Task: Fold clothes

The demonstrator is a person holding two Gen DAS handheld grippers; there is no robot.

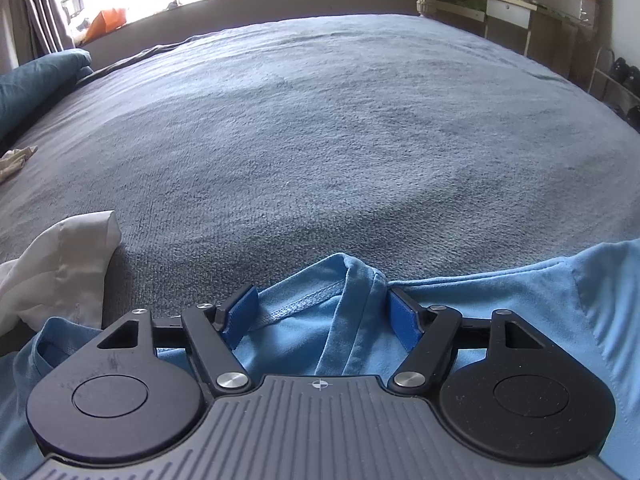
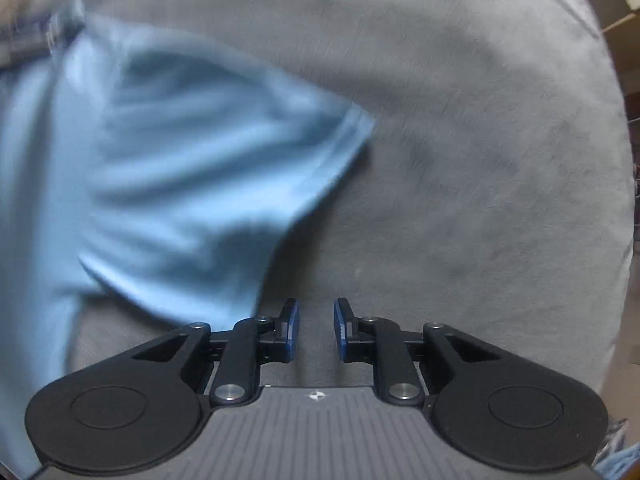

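A light blue T-shirt (image 1: 304, 340) lies on the grey-blue bed cover (image 1: 320, 140) right under my left gripper (image 1: 322, 316). That gripper is open wide, and the shirt's ribbed neckline and a raised fold sit between its blue pads without being pinched. The right wrist view looks straight down and is blurred. There the same shirt (image 2: 180, 160) spreads over the left half, one sleeve pointing right. My right gripper (image 2: 317, 328) hangs over bare bed cover (image 2: 460, 160) just right of the shirt's edge, its jaws a narrow gap apart with nothing between them.
A white garment (image 1: 60, 268) lies crumpled at the left by the shirt. A teal pillow (image 1: 32, 80) and a beige cloth (image 1: 14, 160) sit at the bed's left edge. Beyond the bed are a window sill (image 1: 180, 0), a desk (image 1: 508, 8) and a shoe rack (image 1: 620, 80).
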